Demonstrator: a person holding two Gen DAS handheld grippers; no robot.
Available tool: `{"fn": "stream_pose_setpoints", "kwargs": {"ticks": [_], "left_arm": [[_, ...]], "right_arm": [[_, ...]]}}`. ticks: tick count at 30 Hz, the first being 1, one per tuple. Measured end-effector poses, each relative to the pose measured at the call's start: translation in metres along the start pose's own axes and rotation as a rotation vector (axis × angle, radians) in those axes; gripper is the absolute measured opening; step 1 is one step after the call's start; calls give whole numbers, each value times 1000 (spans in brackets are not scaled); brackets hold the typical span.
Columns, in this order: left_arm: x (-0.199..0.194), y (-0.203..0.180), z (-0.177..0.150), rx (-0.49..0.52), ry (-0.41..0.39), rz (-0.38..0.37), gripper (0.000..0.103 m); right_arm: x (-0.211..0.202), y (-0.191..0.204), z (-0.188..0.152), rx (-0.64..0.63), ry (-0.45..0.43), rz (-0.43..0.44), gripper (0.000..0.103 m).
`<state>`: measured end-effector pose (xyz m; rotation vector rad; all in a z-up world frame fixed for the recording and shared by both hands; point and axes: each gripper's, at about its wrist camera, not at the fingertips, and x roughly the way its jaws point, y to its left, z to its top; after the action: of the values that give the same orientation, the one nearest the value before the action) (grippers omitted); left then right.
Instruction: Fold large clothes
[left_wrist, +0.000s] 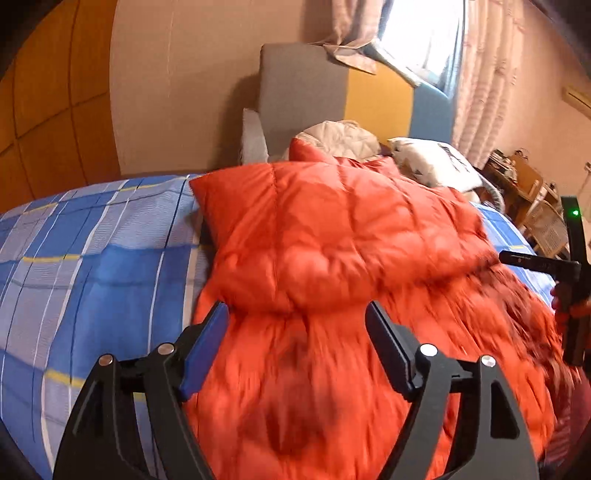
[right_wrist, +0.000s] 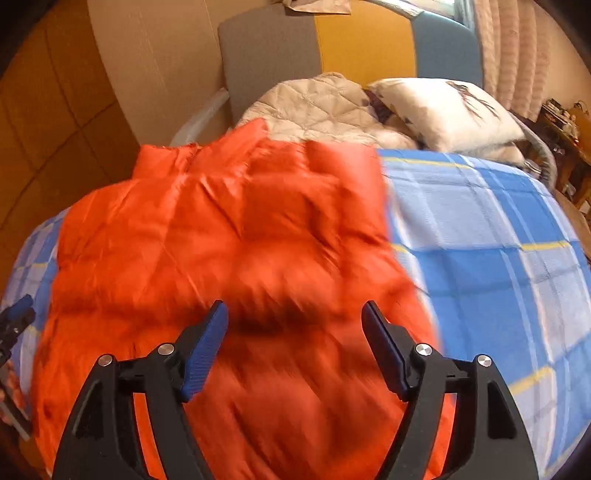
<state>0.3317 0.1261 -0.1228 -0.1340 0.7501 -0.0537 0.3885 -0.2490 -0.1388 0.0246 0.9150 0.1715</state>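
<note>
Left tool (left_wrist: 297, 314) and right tool (right_wrist: 294, 314): both are being held with fingers apart, nothing clamped, above the orange jacket (left_wrist: 332, 258). The jacket (right_wrist: 221, 229) is being carried by the bed (right_wrist: 480, 229), spread over its blue plaid sheet, with one part lying doubled over the rest. A beige quilt (right_wrist: 314, 107) and pillow (right_wrist: 443, 110) are lying beyond, near the headboard (left_wrist: 303, 92).

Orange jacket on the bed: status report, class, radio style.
Left gripper open, empty. Right gripper open, empty. Orange puffer jacket flat on blue plaid bedspread, one part folded over. Beige quilted garment touching collar end.
</note>
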Motion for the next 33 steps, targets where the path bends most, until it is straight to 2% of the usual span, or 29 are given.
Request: {"fn": "stream_pose_setpoints", "kwargs": {"ticks": [2, 4, 9, 18, 20, 24, 27, 29, 30, 32, 33], "left_arm": [[-19, 3, -17, 11, -4, -2, 77], [-32, 6, -32, 13, 1, 6, 77], [-60, 28, -73, -19, 23, 5, 77], [-94, 58, -139, -147, 67, -44, 75], [-97, 61, -148, -180, 76, -65, 68], [-99, 61, -167, -214, 127, -90, 65], [-100, 52, -174, -190, 146, -112, 54], [-99, 44, -177, -159, 155, -150, 39], [-99, 40, -177, -141, 154, -141, 35], [-102, 39, -178, -129, 149, -148, 17], [-105, 39, -177, -126, 139, -149, 14]], "right_arm": [[-16, -15, -16, 17, 7, -4, 74], [-32, -33, -36, 32, 19, -27, 80], [-54, -66, -82, 81, 48, -61, 80], [-73, -88, -153, 136, 108, 37, 80], [-75, -88, -163, 138, 106, 71, 69], [-80, -77, -168, 110, 97, 107, 43], [-81, -69, -168, 80, 98, 117, 32], [-83, -66, -168, 64, 99, 125, 25], [-85, -66, -168, 61, 98, 130, 21], [-91, -64, -169, 51, 91, 138, 16], [-93, -63, -170, 48, 88, 142, 15]]}}
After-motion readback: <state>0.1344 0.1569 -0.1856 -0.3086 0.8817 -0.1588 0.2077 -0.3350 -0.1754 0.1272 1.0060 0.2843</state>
